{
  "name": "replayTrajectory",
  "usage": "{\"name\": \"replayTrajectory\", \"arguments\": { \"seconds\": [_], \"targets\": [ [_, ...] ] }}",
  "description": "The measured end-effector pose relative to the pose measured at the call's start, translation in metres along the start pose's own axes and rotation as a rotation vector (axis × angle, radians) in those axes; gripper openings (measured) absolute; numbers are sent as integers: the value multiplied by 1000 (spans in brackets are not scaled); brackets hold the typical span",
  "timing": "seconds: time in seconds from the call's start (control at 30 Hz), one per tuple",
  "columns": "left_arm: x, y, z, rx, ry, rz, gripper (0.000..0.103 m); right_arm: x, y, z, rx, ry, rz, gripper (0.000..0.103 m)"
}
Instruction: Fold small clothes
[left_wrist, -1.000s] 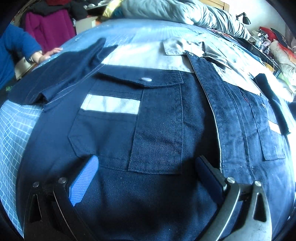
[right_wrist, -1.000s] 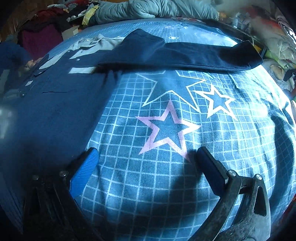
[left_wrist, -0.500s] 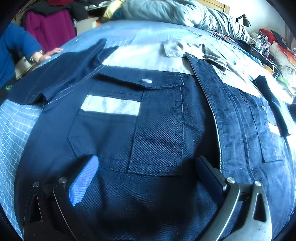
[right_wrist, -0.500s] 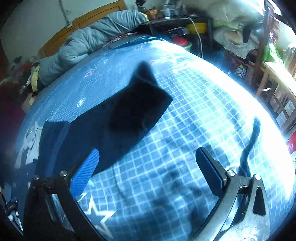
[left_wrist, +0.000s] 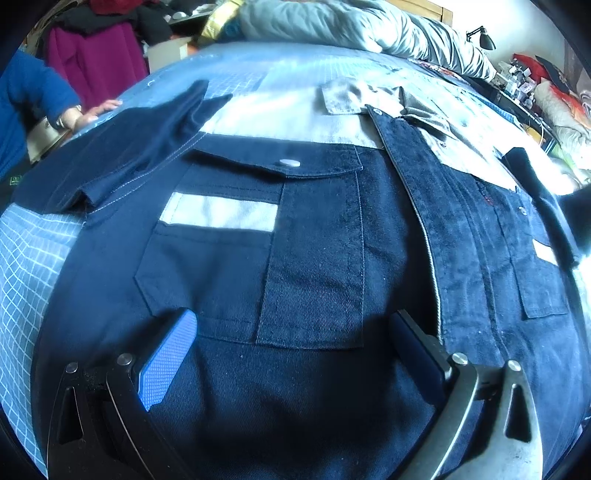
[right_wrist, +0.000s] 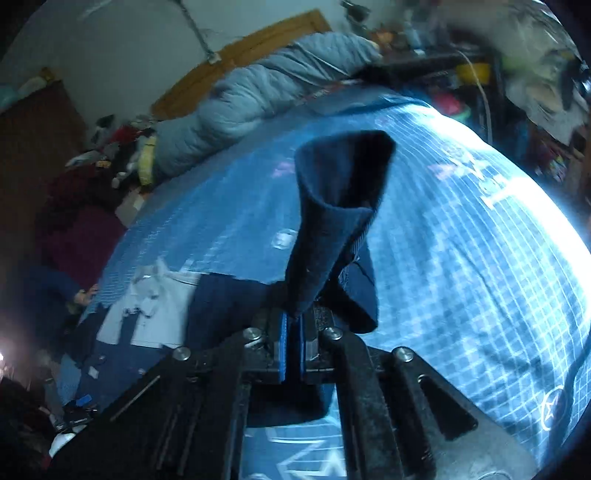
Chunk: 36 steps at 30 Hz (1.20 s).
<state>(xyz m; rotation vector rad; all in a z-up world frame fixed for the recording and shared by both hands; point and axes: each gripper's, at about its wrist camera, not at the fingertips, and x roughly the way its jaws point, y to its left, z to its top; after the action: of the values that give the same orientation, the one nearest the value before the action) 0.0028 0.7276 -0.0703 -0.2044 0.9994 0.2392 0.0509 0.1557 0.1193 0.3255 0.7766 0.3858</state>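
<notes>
Over twill jacket (left_wrist: 314, 258), left tool (left_wrist: 291, 347) apart, right tool (right_wrist: 291, 332) clamping tubular sleeve (right_wrist: 332, 221)

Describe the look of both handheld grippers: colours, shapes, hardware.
The left gripper has black angular finger arms, the right-side one looking bare grey metal, with silver rivets and blue cross-hatched pads. The right gripper is black, with round silver bolts, slotted cut-outs and thin blue pads. No cables or markings are visible.

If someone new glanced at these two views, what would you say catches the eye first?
Probably the navy sleeve standing up from the shut right gripper, pinched between its blue pads above the grid-patterned bedsheet. Next, the navy jacket spread flat, its chest pocket just beyond the open left gripper.
</notes>
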Motion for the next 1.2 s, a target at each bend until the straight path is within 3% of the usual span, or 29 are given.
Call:
{"name": "replayTrajectory", "arguments": {
  "seconds": [0.17,0.3,0.5,0.6,0.63,0.7,0.8,0.87,1.07,1.13,1.2],
  "targets": [
    [-14,13,0,-58,-30,-57,101,0,163,29,-169,-7,260,4],
    [-43,28,0,-66,-76,-72,99,47,274,14,-256,66,403,4],
    [-98,78,10,-139,-208,-48,99,163,392,-59,-401,272,480,5],
    [-111,98,18,-166,-244,-33,99,206,424,-101,-457,392,457,15],
    [-113,100,19,-157,-248,-20,99,211,426,-112,-462,413,440,23],
    [-113,103,21,-141,-251,-7,99,200,418,-123,-440,411,452,26],
    [-111,111,18,-149,-248,-3,99,165,388,-123,-447,352,429,40],
    [-107,120,16,-168,-235,-1,99,141,348,-112,-448,296,356,52],
    [-98,150,1,-265,-191,2,99,85,182,-98,-293,199,34,58],
    [-95,155,-4,-283,-182,-9,99,79,133,-93,-159,205,-4,58],
    [-93,154,-7,-283,-176,-14,99,80,110,-87,-71,235,32,57]
  ]
}}
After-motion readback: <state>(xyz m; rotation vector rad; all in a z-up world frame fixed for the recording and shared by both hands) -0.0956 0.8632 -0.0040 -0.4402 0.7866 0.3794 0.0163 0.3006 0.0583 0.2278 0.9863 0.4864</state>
